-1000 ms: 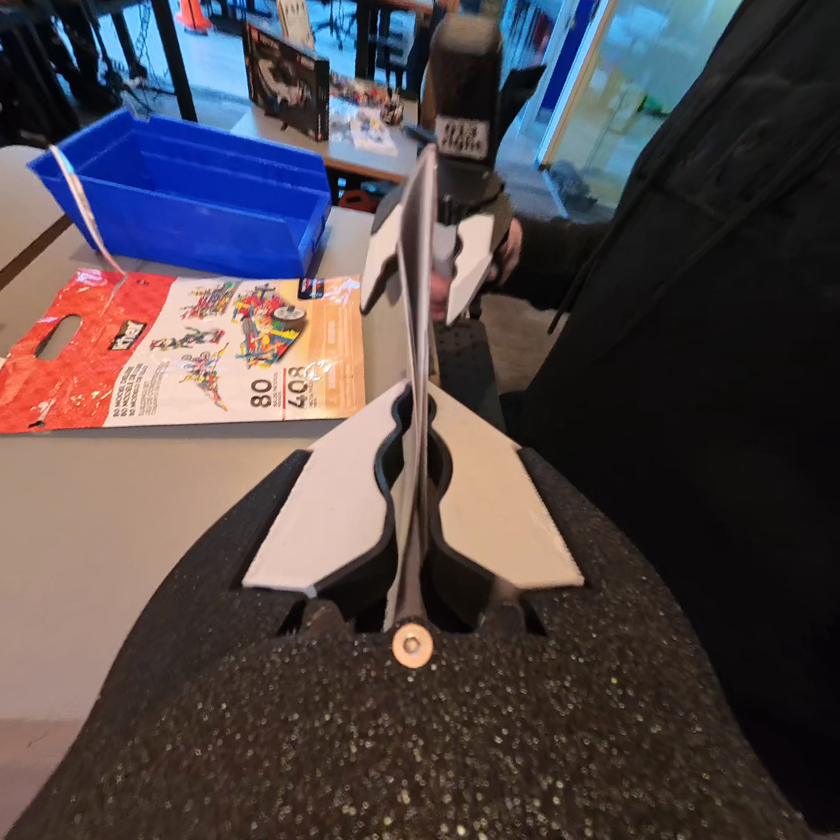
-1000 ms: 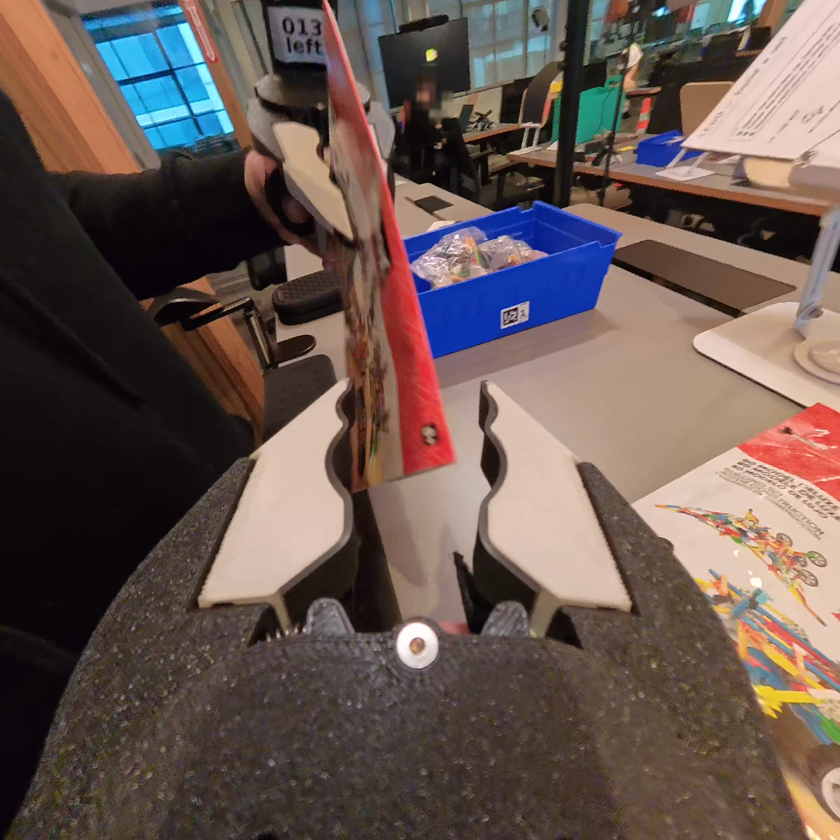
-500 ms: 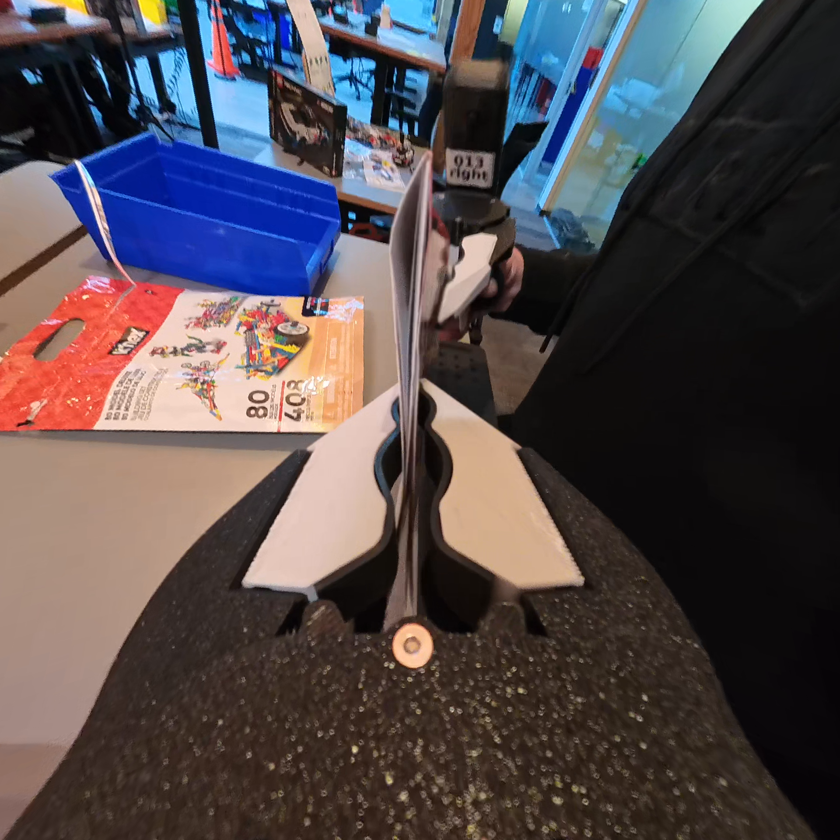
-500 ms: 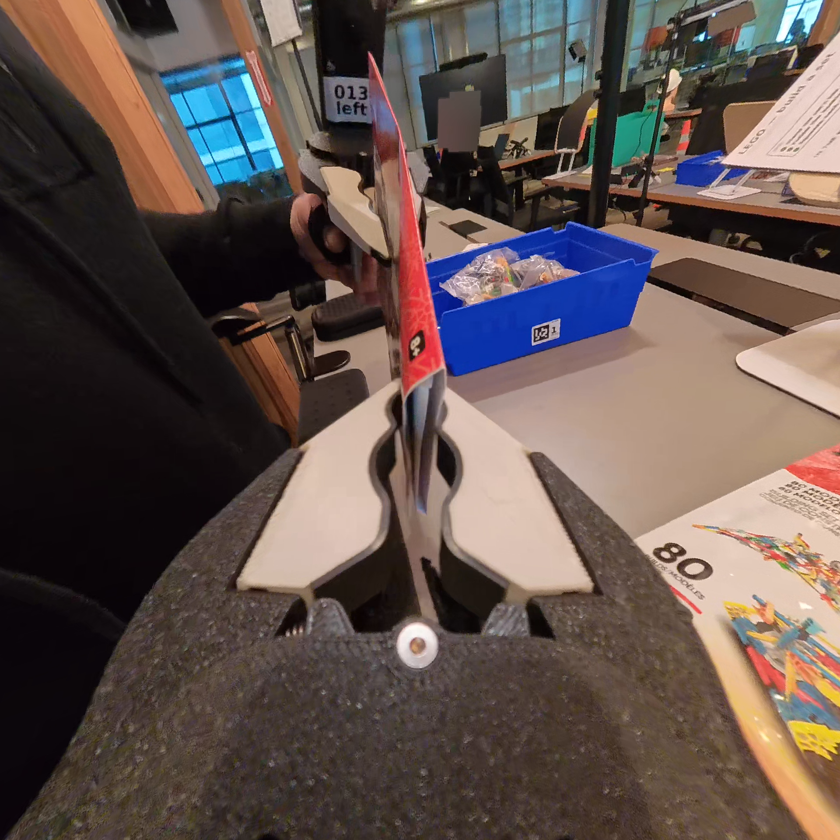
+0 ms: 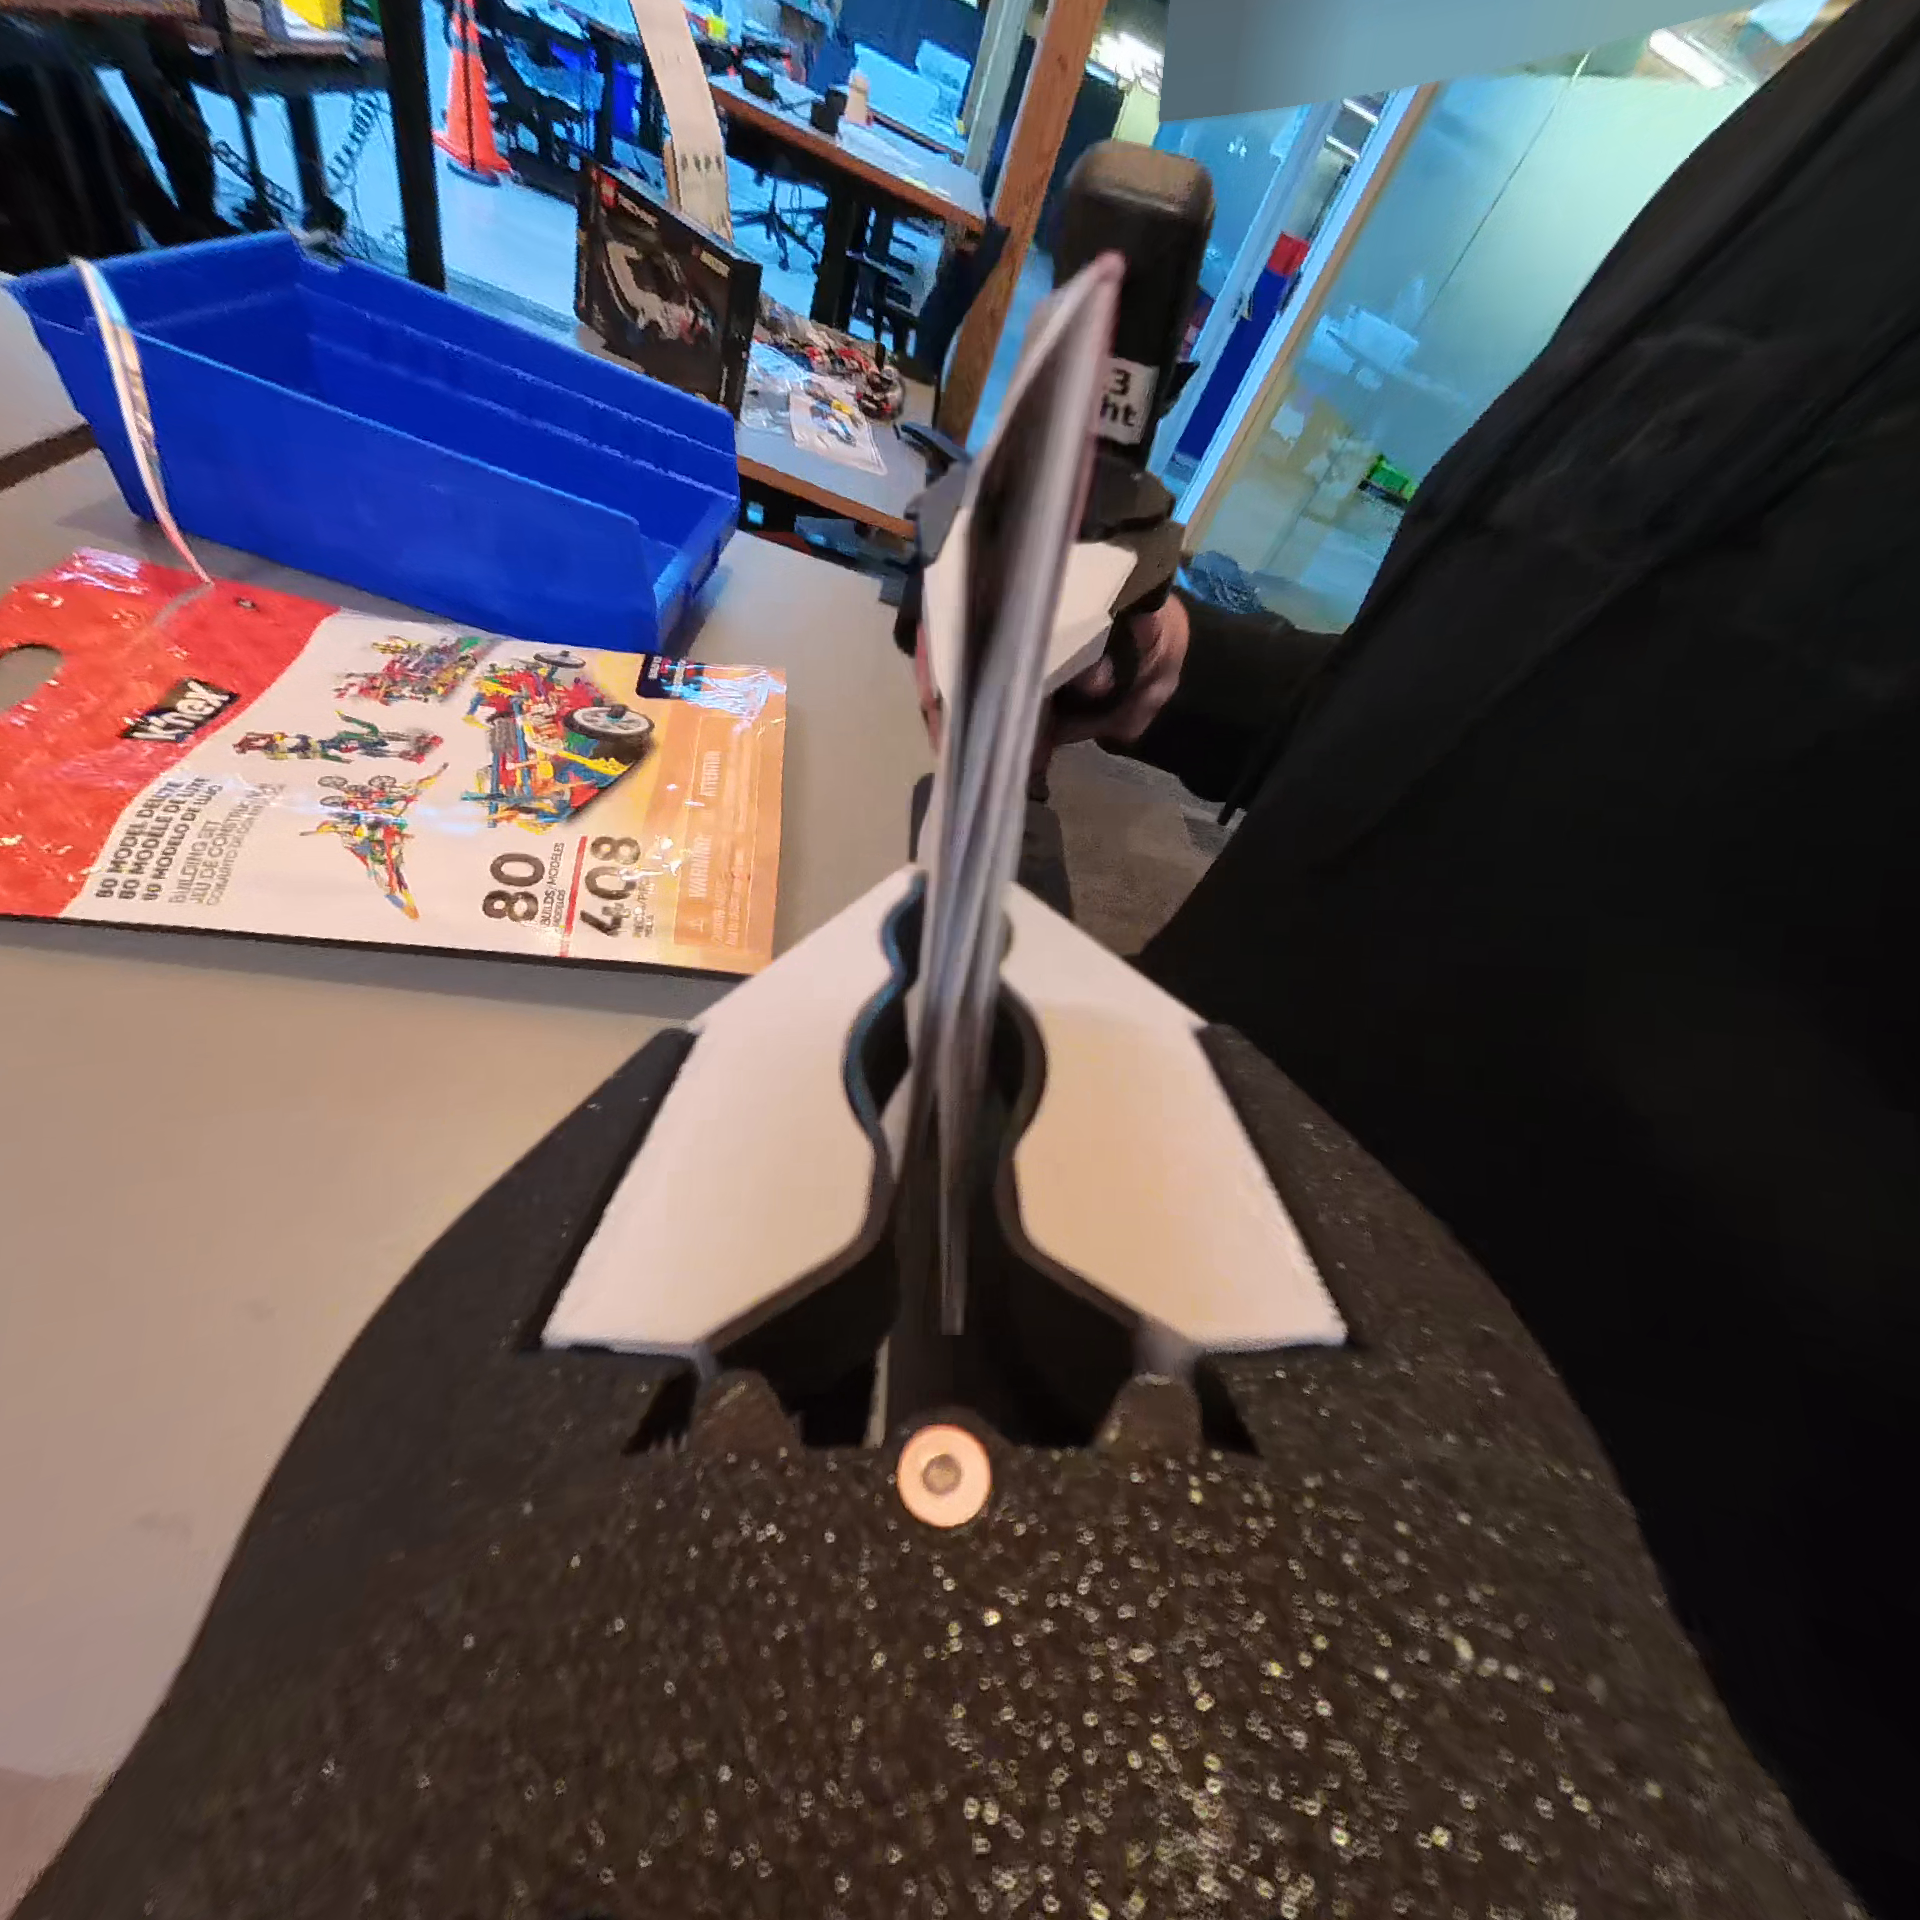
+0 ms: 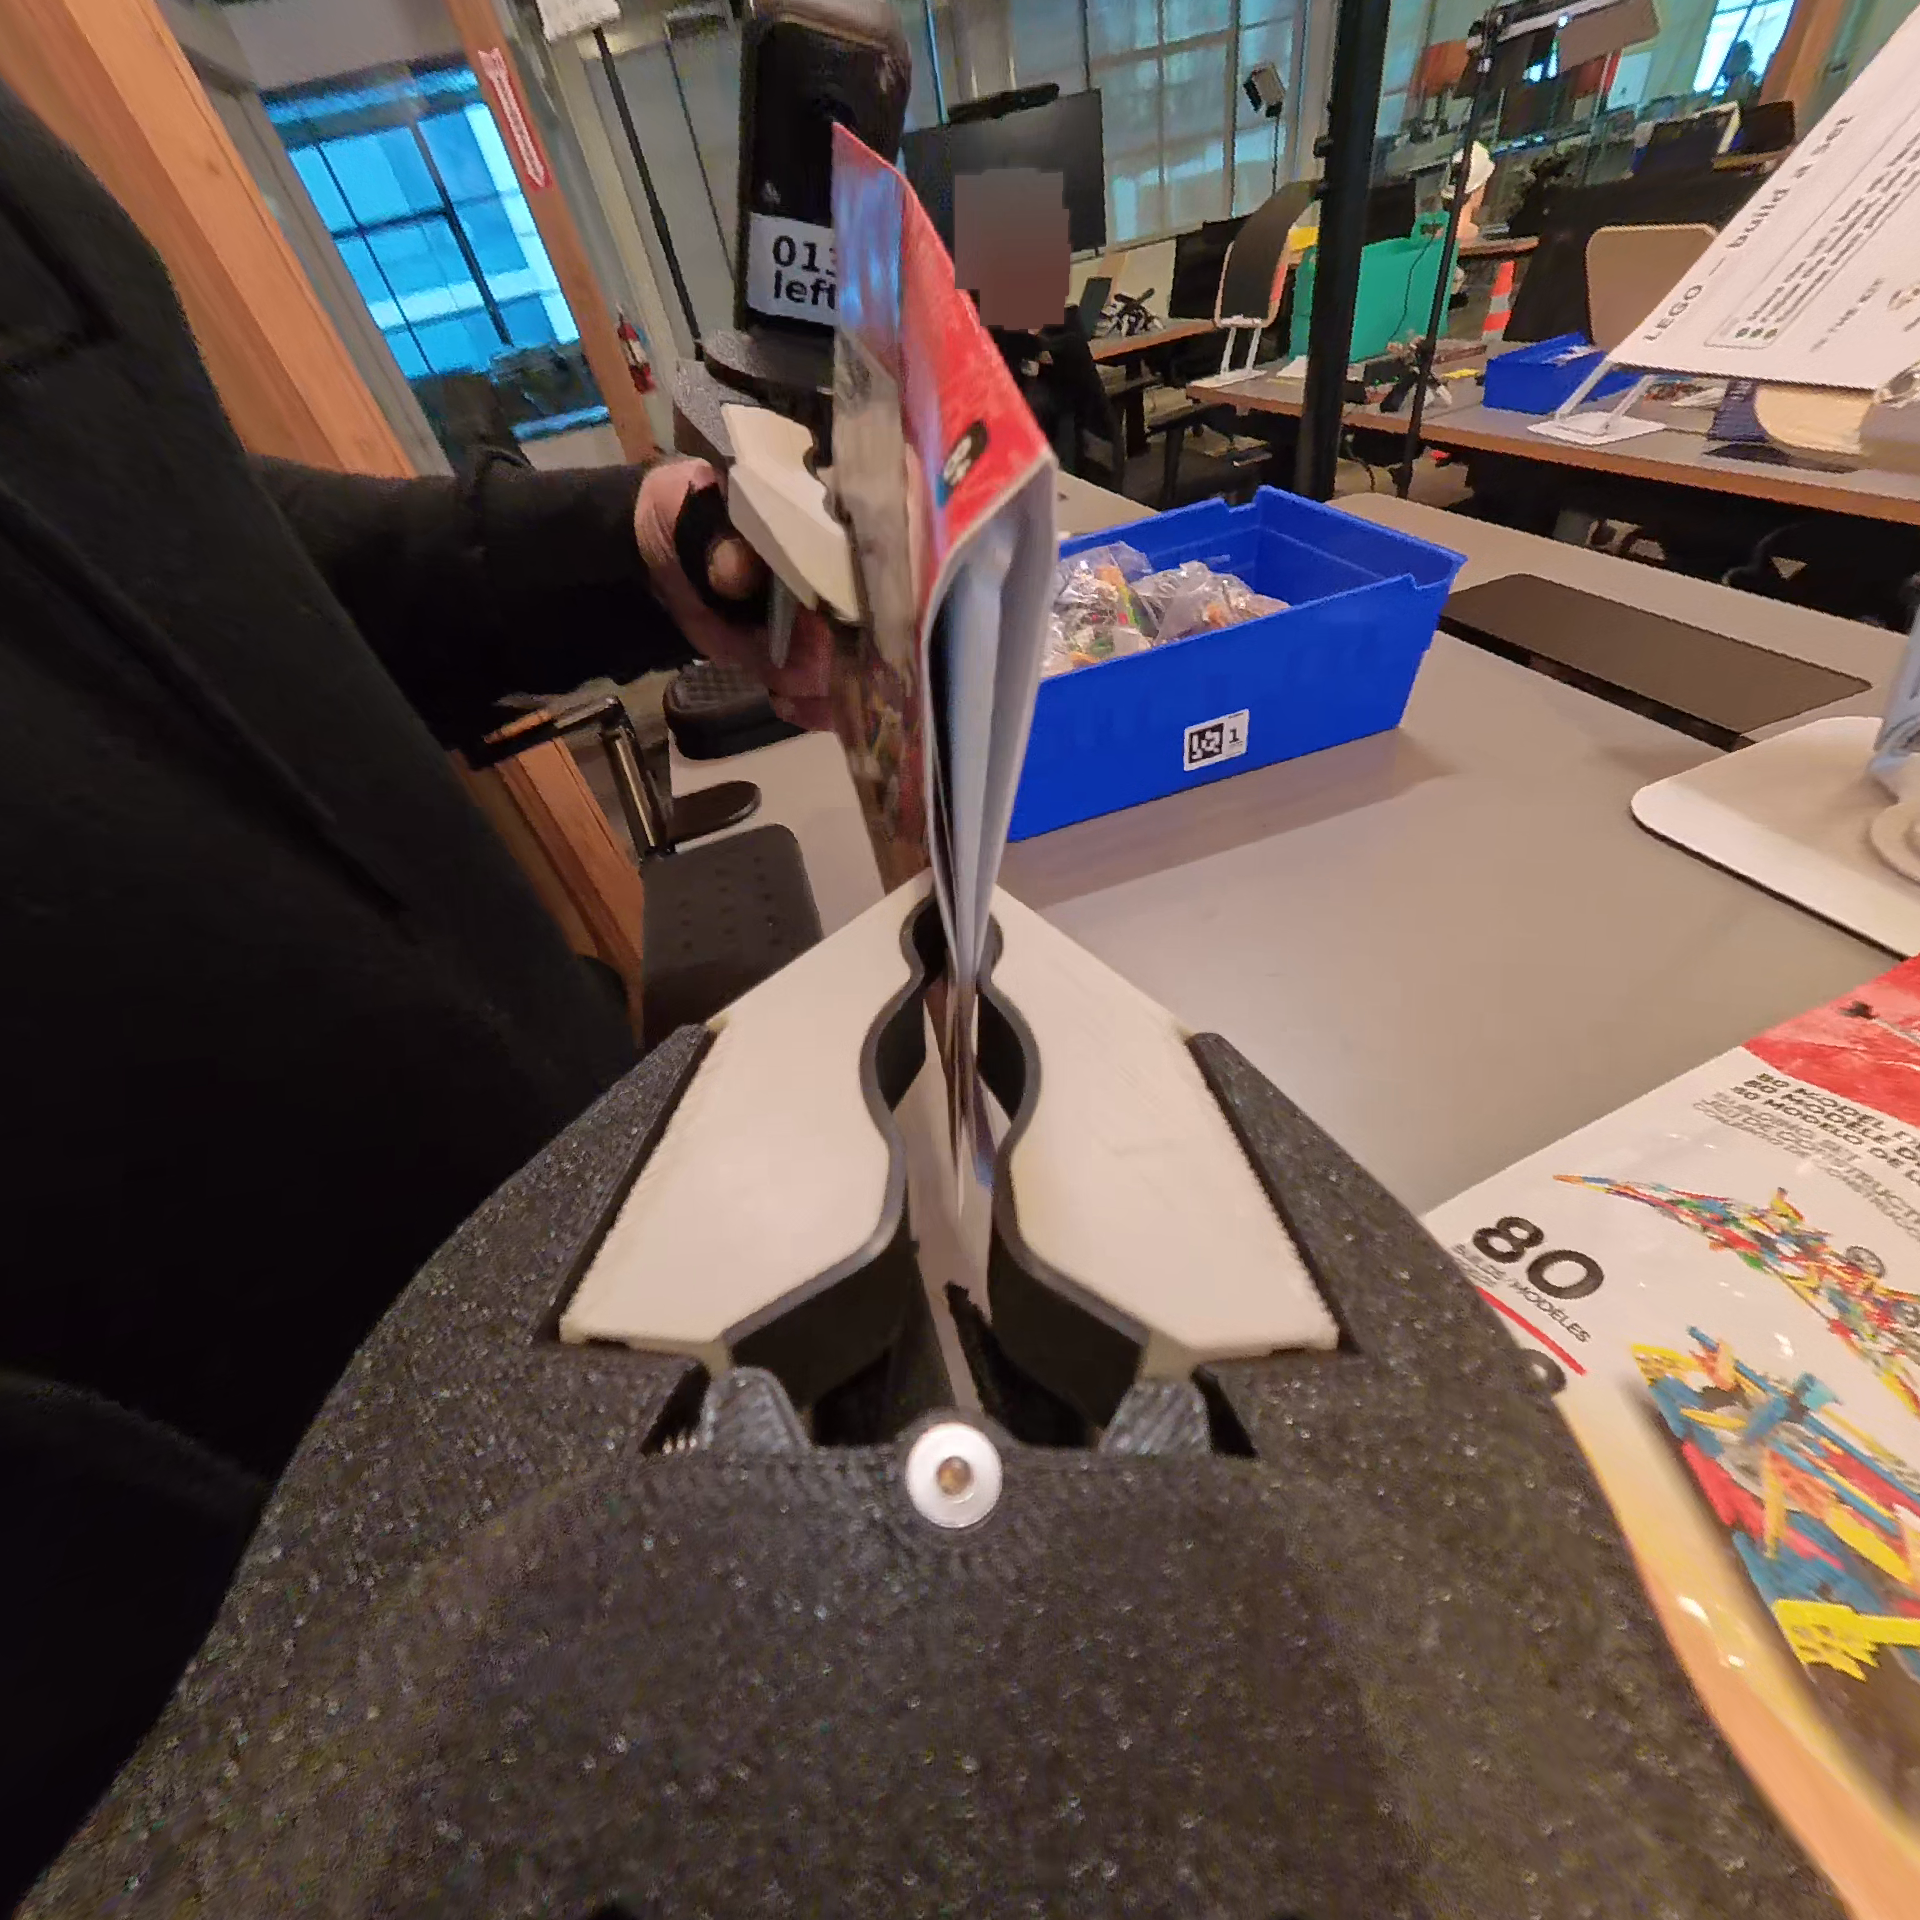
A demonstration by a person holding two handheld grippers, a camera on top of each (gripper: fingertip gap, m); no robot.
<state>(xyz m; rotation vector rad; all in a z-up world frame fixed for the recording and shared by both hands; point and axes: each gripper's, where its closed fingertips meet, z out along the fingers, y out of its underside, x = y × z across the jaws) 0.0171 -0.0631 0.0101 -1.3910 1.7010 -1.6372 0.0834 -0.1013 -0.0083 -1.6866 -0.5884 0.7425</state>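
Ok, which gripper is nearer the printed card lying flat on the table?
Right, it seems. The card lies just beside the right gripper, on its right; from the left gripper it sits ahead and leftward.

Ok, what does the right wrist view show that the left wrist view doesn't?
Only the right wrist view: clear bags of parts inside the blue bin, the booklet's red cover and its pages fanning apart. Only the left: the flat bag's handle hole and a dark box behind. Both: the left gripper and right gripper shut on the booklet, and the flat printed bag on the table.
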